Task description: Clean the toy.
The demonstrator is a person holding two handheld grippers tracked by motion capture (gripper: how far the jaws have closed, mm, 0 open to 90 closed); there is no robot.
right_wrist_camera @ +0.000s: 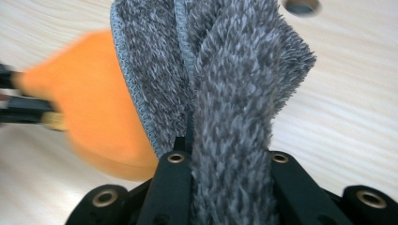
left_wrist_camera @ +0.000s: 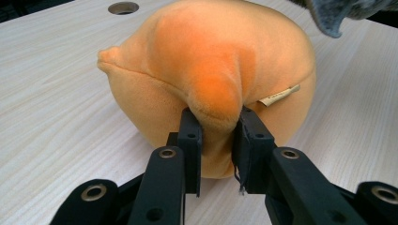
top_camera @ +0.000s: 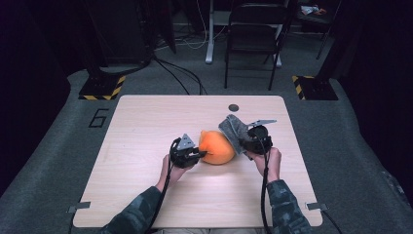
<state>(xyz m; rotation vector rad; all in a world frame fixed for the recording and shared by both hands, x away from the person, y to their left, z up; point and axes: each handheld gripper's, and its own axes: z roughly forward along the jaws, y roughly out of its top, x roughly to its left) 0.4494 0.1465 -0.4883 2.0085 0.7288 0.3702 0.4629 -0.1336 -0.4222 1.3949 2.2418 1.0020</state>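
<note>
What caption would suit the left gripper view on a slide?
The left gripper pinches a fold of an orange plush cushion on a wooden table, a grey cloth overhead.

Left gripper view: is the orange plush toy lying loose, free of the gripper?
No, the left gripper pinches a fold of the orange plush toy.

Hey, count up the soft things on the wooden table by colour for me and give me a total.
Orange: 1, the round orange plush cushion, pinched by the left gripper.
Grey: 1, the fuzzy grey microfibre cloth, clamped in the right gripper.
Total: 2
</note>
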